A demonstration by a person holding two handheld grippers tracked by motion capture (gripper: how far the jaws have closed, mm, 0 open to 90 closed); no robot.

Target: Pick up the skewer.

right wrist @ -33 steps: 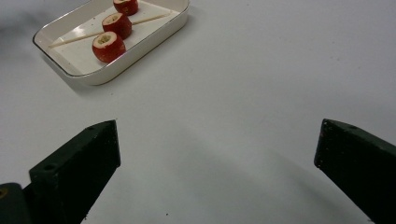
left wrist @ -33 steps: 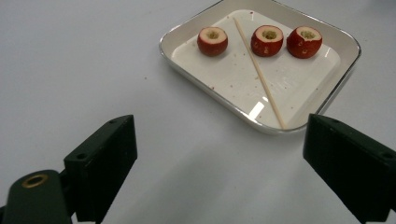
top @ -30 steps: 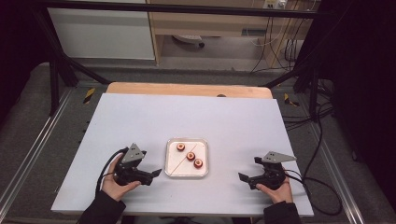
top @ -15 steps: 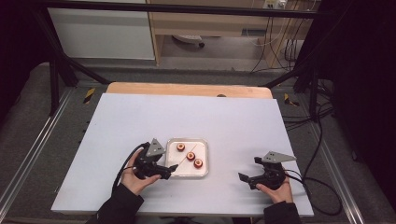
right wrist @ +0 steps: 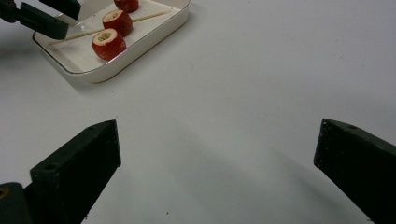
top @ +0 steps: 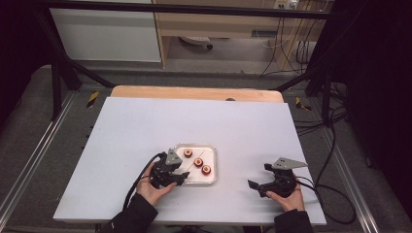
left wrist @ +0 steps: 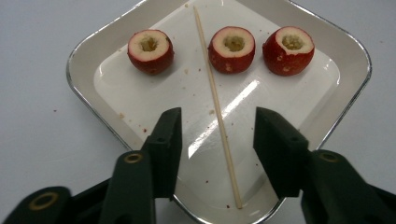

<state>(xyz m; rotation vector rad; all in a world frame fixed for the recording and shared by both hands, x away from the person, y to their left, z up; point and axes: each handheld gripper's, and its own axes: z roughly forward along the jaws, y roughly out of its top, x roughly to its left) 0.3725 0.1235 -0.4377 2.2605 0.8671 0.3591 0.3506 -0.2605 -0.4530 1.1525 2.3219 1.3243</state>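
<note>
Surface (top: 145, 131): pale grey-white, plain; far edge light wood. Tray (left wrist: 81, 77): white, shiny silver rim. Three cored fruits (left wrist: 232, 49): red skin, cream cut tops, yellowish hollows. Skewer (left wrist: 217, 107): pale tan. Left gripper (left wrist: 217, 142), right gripper (right wrist: 217, 154): black jaws, brass-coloured rivets.

I see the tray (top: 212, 154) sitting on the surface (top: 145, 126), near the front edge and a little left of centre. In it, three cored fruits (top: 198, 162) run in a line from far left to near right, and the skewer (left wrist: 215, 102) lies across the tray floor beside them. My left gripper (top: 181, 179) is at the tray's near-left corner, its jaws either side of the skewer's near end. My right gripper (top: 256, 185) rests well apart to the right.
</note>
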